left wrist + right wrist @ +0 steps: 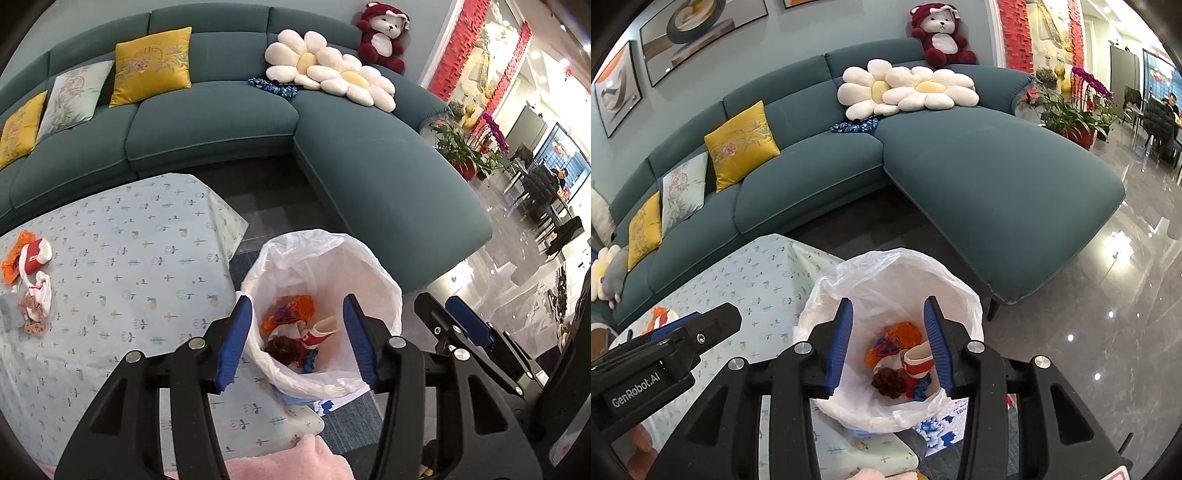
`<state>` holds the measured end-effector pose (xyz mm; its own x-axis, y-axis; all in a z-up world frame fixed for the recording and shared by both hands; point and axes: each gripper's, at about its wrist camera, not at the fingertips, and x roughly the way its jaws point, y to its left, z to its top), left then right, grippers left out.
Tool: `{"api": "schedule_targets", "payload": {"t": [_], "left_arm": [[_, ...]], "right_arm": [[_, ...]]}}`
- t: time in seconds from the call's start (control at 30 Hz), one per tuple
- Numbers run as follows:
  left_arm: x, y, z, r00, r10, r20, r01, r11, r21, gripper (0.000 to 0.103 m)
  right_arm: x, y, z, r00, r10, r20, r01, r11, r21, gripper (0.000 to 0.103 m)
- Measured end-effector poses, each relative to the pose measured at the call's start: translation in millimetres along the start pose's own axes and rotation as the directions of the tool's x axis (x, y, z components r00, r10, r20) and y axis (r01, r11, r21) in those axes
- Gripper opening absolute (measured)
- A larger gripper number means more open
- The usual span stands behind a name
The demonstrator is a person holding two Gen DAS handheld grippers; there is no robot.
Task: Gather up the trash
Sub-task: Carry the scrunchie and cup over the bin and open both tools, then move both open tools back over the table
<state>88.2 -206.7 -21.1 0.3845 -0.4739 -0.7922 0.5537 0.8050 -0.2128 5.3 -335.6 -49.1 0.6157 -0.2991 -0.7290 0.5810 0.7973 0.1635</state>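
A trash bin lined with a white bag (373, 280) (956, 295) stands on the floor beside the table. Inside lie an orange wrapper (291, 312) (897, 338), a red-and-white paper cup (321, 332) (918, 360) and a dark brown clump (888, 382). My left gripper (297, 343) is open and empty above the bin. My right gripper (892, 347) is open and empty above the bin too; it shows at the right of the left wrist view (465, 325). More trash lies at the table's far left: a red-and-white cup (35, 253), an orange wrapper (11, 264), crumpled white paper (40, 295).
The table has a pale floral cloth (129, 266) (761, 284). A teal corner sofa (369, 166) (979, 173) with yellow cushions, flower pillows and a plush bear stands behind. Glossy floor and potted plants (1071, 122) lie to the right.
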Motion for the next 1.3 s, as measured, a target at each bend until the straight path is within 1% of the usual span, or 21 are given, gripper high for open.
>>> {"api": "schedule_targets", "payload": {"t": [0.17, 0.3, 0.4, 0.5, 0.7, 0.93, 1.07, 1.2, 1.3], "left_arm": [[-10, 15, 0, 1.000, 0.010, 0.012, -0.010, 1.000, -0.025, 0.049], [-20, 31, -1, 0.999, 0.024, 0.025, -0.023, 0.999, -0.049, 0.049], [-28, 47, -3, 0.998, 0.043, 0.039, -0.040, 0.997, -0.067, 0.051], [-36, 65, -7, 0.997, 0.061, 0.047, -0.056, 0.994, -0.090, 0.052], [-48, 113, -12, 0.994, 0.098, 0.050, -0.089, 0.982, -0.166, 0.052], [-67, 174, -20, 0.989, 0.139, 0.060, -0.119, 0.959, -0.255, 0.052], [-76, 209, -29, 0.984, 0.169, 0.063, -0.142, 0.941, -0.308, 0.061], [-82, 244, -38, 0.980, 0.191, 0.055, -0.159, 0.920, -0.358, 0.063], [-87, 277, -47, 0.976, 0.215, 0.046, -0.180, 0.900, -0.398, 0.065]], "right_arm": [[-7, 16, -2, 1.000, 0.008, 0.003, -0.007, 1.000, -0.022, 0.044], [-11, 33, -3, 1.000, 0.017, 0.004, -0.017, 0.999, -0.047, 0.045], [-15, 50, -4, 1.000, 0.030, 0.003, -0.030, 0.997, -0.069, 0.045], [-18, 67, -6, 0.999, 0.044, 0.005, -0.043, 0.995, -0.094, 0.049], [-23, 113, -14, 0.997, 0.076, -0.005, -0.075, 0.984, -0.162, 0.049], [-24, 165, -23, 0.992, 0.120, -0.033, -0.124, 0.970, -0.208, 0.049], [-23, 200, -33, 0.989, 0.137, -0.052, -0.146, 0.956, -0.253, 0.049], [-20, 235, -46, 0.985, 0.157, -0.078, -0.173, 0.941, -0.292, 0.049], [-16, 261, -58, 0.980, 0.172, -0.102, -0.196, 0.928, -0.318, 0.049]]}}
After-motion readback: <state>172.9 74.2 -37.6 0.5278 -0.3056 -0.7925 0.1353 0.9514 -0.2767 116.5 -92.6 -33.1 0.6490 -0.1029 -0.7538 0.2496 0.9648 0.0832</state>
